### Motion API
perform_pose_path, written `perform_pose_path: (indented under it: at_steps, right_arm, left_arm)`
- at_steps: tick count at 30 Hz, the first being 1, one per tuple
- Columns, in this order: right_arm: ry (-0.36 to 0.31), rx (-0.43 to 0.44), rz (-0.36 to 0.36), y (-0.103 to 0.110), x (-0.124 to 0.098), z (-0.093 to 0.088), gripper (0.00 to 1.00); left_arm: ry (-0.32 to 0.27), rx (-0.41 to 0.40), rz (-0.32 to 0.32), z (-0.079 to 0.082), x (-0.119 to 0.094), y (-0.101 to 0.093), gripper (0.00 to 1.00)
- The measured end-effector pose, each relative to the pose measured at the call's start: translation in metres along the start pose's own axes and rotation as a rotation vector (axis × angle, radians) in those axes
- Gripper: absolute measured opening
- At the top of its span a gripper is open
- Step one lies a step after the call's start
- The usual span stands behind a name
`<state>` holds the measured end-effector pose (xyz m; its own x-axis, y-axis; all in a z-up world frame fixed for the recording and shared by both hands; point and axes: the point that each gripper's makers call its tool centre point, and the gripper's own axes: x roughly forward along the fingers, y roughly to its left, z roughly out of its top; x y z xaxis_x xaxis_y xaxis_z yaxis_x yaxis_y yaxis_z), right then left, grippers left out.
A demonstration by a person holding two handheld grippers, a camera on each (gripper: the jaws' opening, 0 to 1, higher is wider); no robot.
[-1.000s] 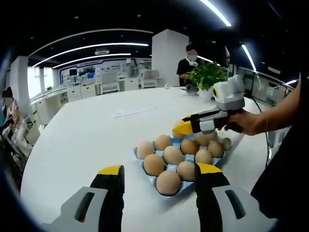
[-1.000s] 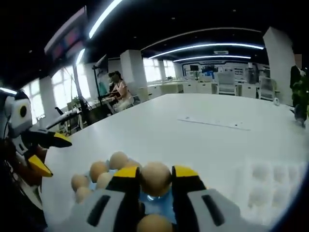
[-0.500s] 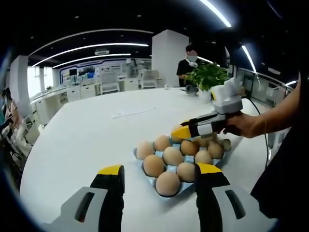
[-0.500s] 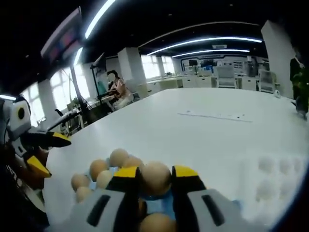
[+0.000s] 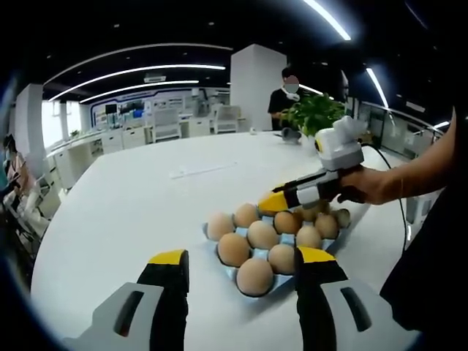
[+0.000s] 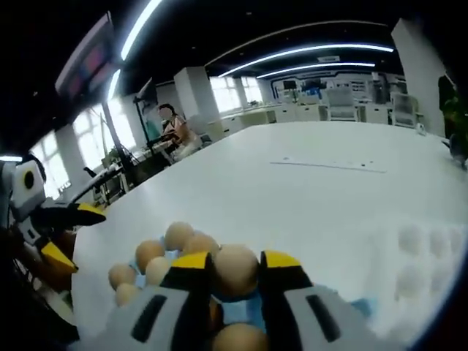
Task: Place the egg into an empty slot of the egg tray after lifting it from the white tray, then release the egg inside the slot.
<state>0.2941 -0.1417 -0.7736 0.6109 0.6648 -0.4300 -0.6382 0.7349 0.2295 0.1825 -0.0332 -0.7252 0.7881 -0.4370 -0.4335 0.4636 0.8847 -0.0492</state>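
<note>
- The right gripper [image 6: 234, 272] clamps a brown egg [image 6: 235, 270] between its yellow-tipped jaws, just above the blue egg tray [image 6: 250, 316].
- Other eggs [image 6: 179, 236] sit in slots left of the jaws.
- The left gripper [image 5: 241, 265] hovers with jaws spread, holding nothing, near the tray's closest corner.
- The white tray [image 6: 420, 252] lies to the right.

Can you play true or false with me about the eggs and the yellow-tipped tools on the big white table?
1. The right tool is squeezing an egg between its yellow tips. True.
2. The left tool is holding an egg too. False: its tips stand open with nothing between them.
3. The egg tray is blue. True.
4. The eggs in the egg tray are bright white. False: they are brown and tan.
5. A green plant stands at the far side of the table. True.
6. The held egg is over the bare table, far from the other eggs. False: it is right above the egg tray.
</note>
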Motion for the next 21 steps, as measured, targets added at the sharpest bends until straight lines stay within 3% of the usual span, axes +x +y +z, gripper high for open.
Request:
perform_pose_path:
  at_steps: [21]
  right_arm:
    - [-0.008,0.026,0.011,-0.0018,-0.0064,0.0006,0.27]
  left_arm:
    - [-0.024,-0.005,0.007,0.0045,-0.0016,-0.0006,0.58]
